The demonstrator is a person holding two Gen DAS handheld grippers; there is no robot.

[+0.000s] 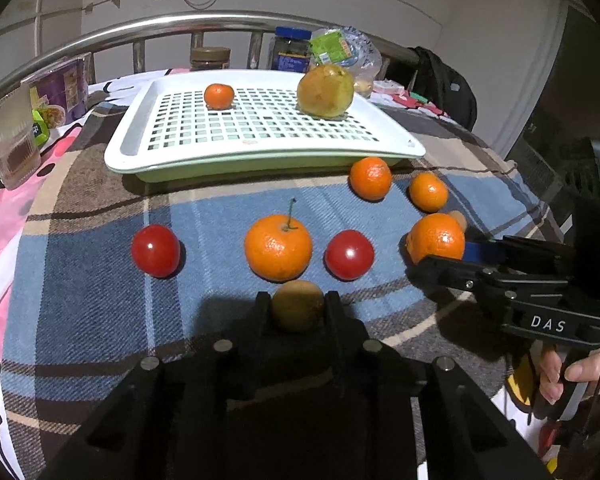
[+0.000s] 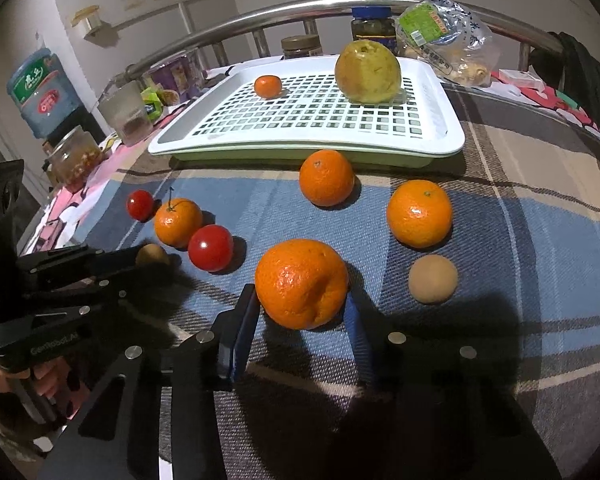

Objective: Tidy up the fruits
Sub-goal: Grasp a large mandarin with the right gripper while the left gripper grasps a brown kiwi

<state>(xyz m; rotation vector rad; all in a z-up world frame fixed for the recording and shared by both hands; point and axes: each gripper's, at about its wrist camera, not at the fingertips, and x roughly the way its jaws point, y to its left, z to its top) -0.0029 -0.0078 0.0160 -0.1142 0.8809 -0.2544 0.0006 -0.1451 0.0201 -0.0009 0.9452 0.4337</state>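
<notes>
A white slotted tray (image 1: 260, 148) (image 2: 440, 136) holds a small mandarin (image 1: 219, 96) (image 2: 268, 86) and a yellow-green pear (image 1: 326, 90) (image 2: 368, 72). My left gripper (image 1: 298, 312) (image 2: 156, 258) stands with its fingers on both sides of a brown kiwi (image 1: 298, 310) (image 2: 151, 255) on the plaid cloth. My right gripper (image 2: 302, 304) (image 1: 440, 254) stands around a large orange (image 2: 302, 284) (image 1: 436, 238). Loose on the cloth lie a stemmed orange (image 1: 278, 248) (image 2: 177, 222), two tomatoes (image 1: 156, 250) (image 1: 349, 255), two more oranges (image 1: 370, 178) (image 1: 428, 192) and a second brown fruit (image 2: 433, 279).
A metal rail (image 1: 180, 26) runs behind the table. Jars (image 1: 290, 52), a plastic bag (image 2: 444, 36), a glass cup (image 1: 10, 140) and snack packs (image 1: 60, 92) line the back and left edges. A water bottle (image 2: 40, 92) stands off to the left.
</notes>
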